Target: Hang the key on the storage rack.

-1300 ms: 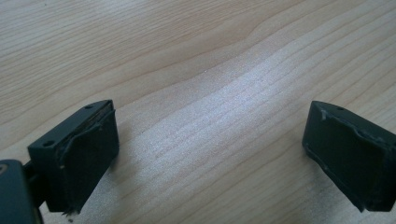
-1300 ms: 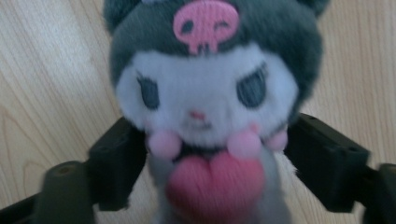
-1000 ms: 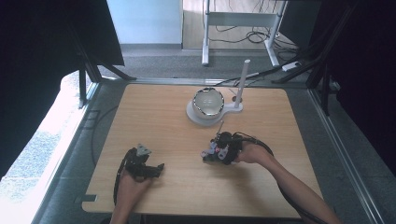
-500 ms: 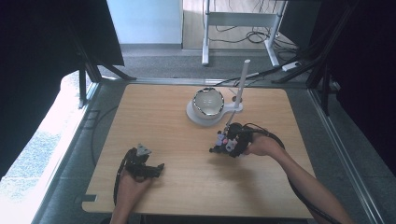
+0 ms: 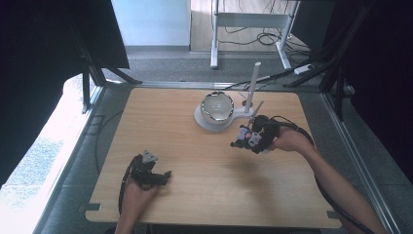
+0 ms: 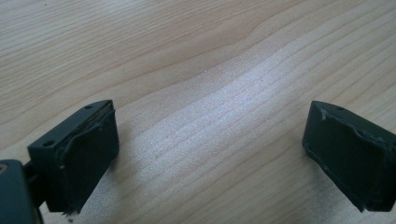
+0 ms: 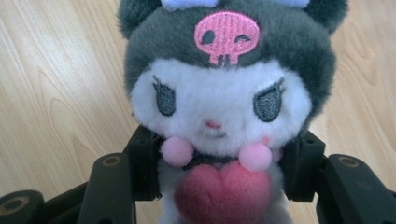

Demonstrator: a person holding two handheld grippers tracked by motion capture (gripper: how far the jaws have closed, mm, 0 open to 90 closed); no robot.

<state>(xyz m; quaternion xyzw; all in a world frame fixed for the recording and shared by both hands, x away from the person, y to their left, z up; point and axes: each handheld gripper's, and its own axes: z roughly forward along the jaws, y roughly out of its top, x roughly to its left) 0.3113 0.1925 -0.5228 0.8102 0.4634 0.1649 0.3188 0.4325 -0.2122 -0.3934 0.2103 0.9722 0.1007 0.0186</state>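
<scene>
Right gripper (image 5: 239, 143) jaws clamp the plush toy (image 7: 219, 107); left gripper (image 6: 210, 154) jaws gape.

Looks like a lab recording booth: bare wooden table (image 5: 195, 146) boxed in by black curtains (image 5: 44, 58), metal frame legs (image 5: 243, 19) and loose cables (image 5: 263, 36) on grey carpet.

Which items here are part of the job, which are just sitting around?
In the job:
- plush toy, clamped in the right gripper
- likely the bowl on its white stand

Just there:
- left gripper, open, resting on the table
</scene>
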